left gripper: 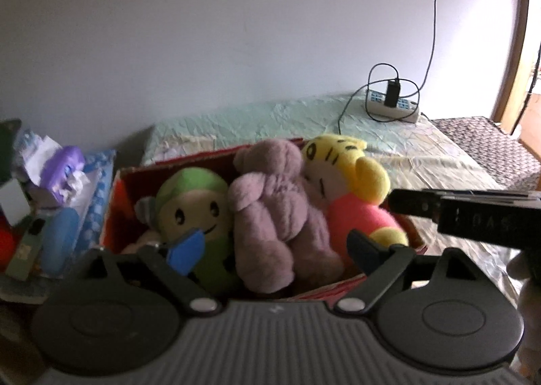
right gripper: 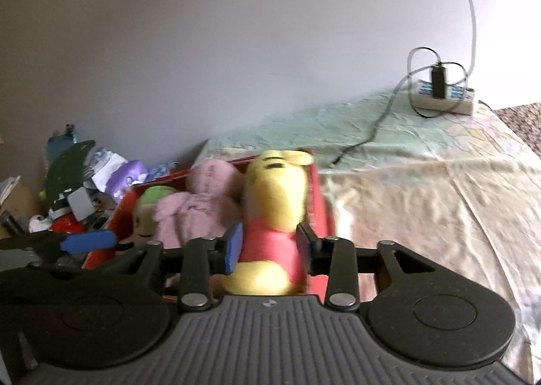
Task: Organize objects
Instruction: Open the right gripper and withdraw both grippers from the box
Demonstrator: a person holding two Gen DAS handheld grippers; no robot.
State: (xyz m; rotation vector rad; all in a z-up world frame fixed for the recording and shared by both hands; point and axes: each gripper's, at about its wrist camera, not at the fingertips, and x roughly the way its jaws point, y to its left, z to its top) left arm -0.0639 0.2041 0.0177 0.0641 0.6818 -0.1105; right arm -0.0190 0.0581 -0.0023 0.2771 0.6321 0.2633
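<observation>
Jaws: our right gripper [right gripper: 269, 251] clamps the yellow-and-pink plush [right gripper: 275, 212], head toward the wall, lengthwise in the red box [right gripper: 323, 202] on the sheeted bed [right gripper: 422, 202]; left gripper [left gripper: 270, 251] spread wide.

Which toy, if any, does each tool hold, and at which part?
The right tool grips the yellow plush toy at its pink body. The left tool is open and holds nothing.

Dim, soft-focus fisheye frames, daylight glare perhaps from the right, edges warped.
</observation>
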